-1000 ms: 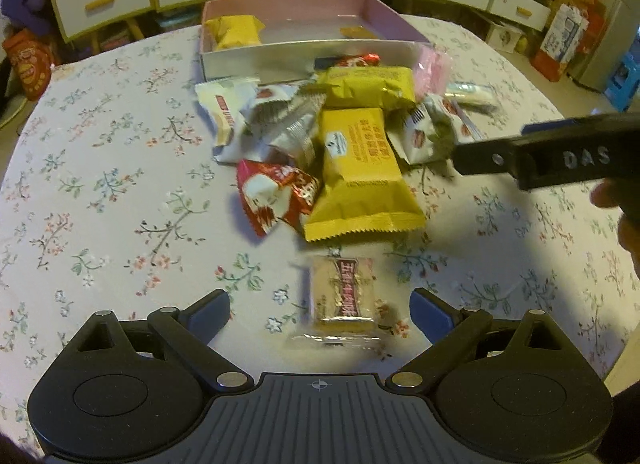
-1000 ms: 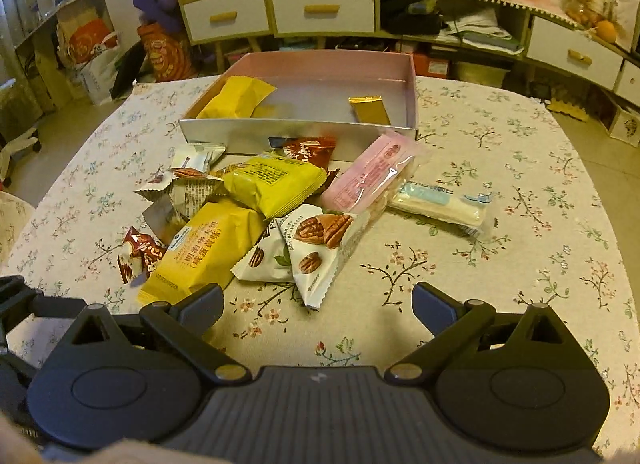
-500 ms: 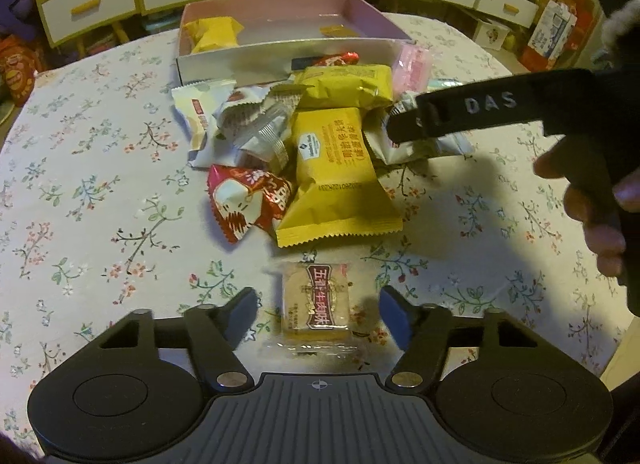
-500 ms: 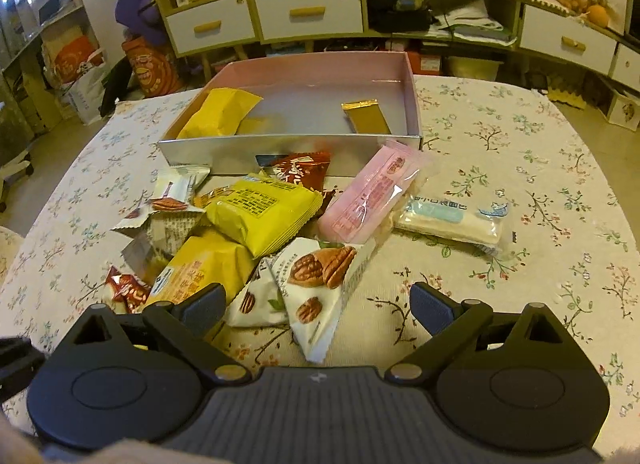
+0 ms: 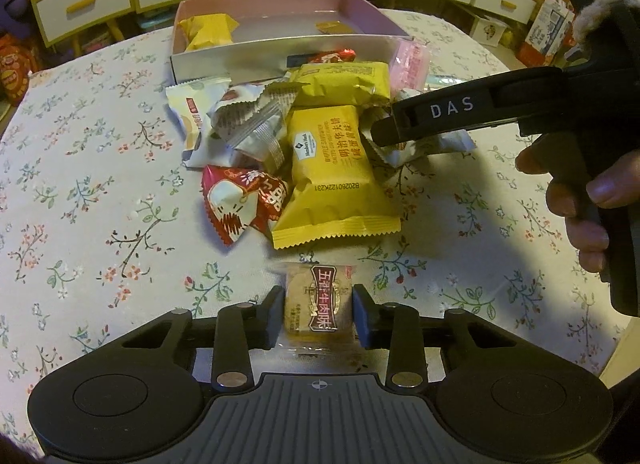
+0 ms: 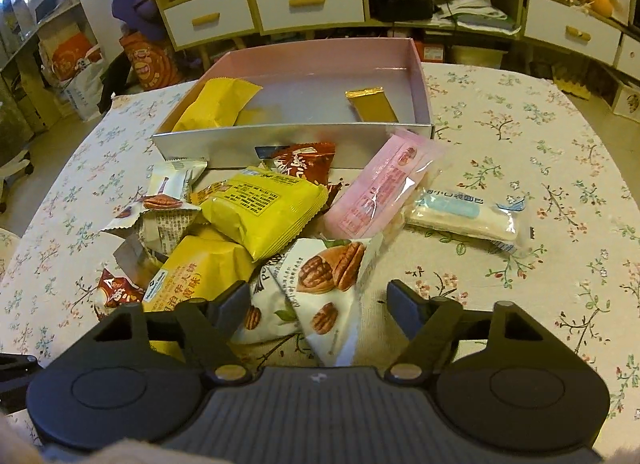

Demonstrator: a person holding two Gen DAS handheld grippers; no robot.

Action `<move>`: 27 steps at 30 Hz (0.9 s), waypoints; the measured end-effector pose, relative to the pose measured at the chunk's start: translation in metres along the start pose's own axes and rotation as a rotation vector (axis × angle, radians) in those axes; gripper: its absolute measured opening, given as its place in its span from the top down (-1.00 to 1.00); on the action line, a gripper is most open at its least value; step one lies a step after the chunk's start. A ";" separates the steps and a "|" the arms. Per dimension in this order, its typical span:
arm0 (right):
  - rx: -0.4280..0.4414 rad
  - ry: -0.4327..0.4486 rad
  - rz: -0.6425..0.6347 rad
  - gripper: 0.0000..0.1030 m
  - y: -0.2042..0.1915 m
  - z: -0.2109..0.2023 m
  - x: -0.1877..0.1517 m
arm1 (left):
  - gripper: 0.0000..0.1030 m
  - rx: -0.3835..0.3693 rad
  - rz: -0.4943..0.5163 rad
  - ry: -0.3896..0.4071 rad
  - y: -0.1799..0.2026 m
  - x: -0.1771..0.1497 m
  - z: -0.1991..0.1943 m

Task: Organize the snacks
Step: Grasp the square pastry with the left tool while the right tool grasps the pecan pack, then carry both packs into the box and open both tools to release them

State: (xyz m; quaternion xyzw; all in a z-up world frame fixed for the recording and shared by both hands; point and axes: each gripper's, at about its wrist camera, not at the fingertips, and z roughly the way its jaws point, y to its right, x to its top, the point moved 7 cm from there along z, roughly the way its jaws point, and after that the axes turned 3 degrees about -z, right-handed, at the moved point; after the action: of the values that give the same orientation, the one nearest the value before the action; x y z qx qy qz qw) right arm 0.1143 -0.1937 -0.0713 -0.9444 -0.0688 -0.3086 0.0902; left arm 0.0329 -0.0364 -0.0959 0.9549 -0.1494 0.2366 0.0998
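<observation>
A small brown snack packet [image 5: 318, 304] with a dark red label lies on the table's near side. My left gripper [image 5: 319, 316] is closing on it, both pads against its sides. My right gripper [image 6: 318, 300] points down at the snack pile with its jaws closing. A white pecan packet [image 6: 332, 284] lies between the fingers, the right pad still apart from it. Beyond stands a pink box [image 6: 224, 144] with a silver front wall, holding a yellow packet [image 6: 216, 108] and a gold bar [image 6: 372, 104].
The pile holds yellow packets [image 5: 332, 168], a red triangular packet [image 5: 240, 204], a pink packet [image 6: 384, 192] and a white-blue bar [image 6: 460, 216]. A person's hand [image 5: 576, 204] grips the right tool's handle. A floral tablecloth [image 5: 100, 184] covers the table; drawer cabinets [image 6: 308, 0] stand behind.
My left jaws have closed in from wide open onto the brown packet. The right gripper has slid in over the pile to the pecan packets and its jaws have narrowed.
</observation>
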 end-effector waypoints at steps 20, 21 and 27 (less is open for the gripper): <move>-0.004 -0.016 -0.012 0.14 0.002 -0.014 0.002 | 0.38 -0.028 0.006 0.013 0.004 0.002 -0.010; -0.004 -0.016 -0.012 0.14 0.002 -0.015 0.002 | 0.38 -0.030 0.006 0.015 0.004 0.002 -0.011; 0.006 -0.016 -0.014 0.14 0.003 -0.024 0.002 | 0.38 -0.045 0.008 0.034 0.009 0.006 -0.020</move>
State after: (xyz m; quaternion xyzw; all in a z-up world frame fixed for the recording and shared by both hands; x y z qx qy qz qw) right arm 0.1027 -0.2014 -0.0517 -0.9460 -0.0773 -0.3015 0.0901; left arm 0.0265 -0.0406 -0.0751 0.9476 -0.1565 0.2499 0.1229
